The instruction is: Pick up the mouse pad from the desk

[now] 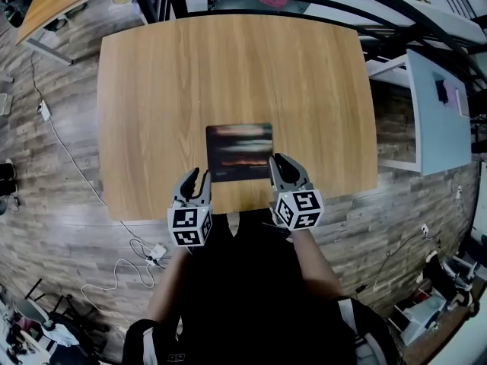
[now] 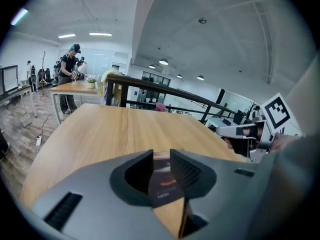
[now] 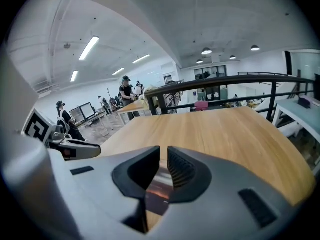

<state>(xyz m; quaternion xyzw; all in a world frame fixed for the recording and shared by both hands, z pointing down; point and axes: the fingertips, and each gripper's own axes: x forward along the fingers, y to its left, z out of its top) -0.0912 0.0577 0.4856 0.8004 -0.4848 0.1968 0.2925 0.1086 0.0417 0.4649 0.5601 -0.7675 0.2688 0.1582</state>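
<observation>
Across the middle of the head view, a large pale wooden counter point(image 1: 152, 90) fills most of the frame, with grey plank floor point(image 1: 46, 226) around it and a white cable point(image 1: 114, 272) trailing at lower left. Lying flat on the counter, just below centre and close to its near edge, is the mouse pad point(image 1: 239, 152), a dark rectangle with blurred reddish streaks. Below it, at the bottom of the frame, a person in dark clothing reaches forward with a tool in each hand. The left gripper point(image 1: 200, 175) sits just beside the pad's lower left corner, with its jaws partly apart and nothing between the pads; its own view shows the pad farther ahead through the gap. The right gripper point(image 1: 279, 160) overlaps the pad's lower right corner in the picture, its jaws all but together and gripping nothing. The pad is not yet lifted. The likely trouble is that it is thin and lies flush, so jaws could skid over the top or push it away across the wood rather than catch an edge. The nearly closed right gripper could not get around the edge as it stands.
</observation>
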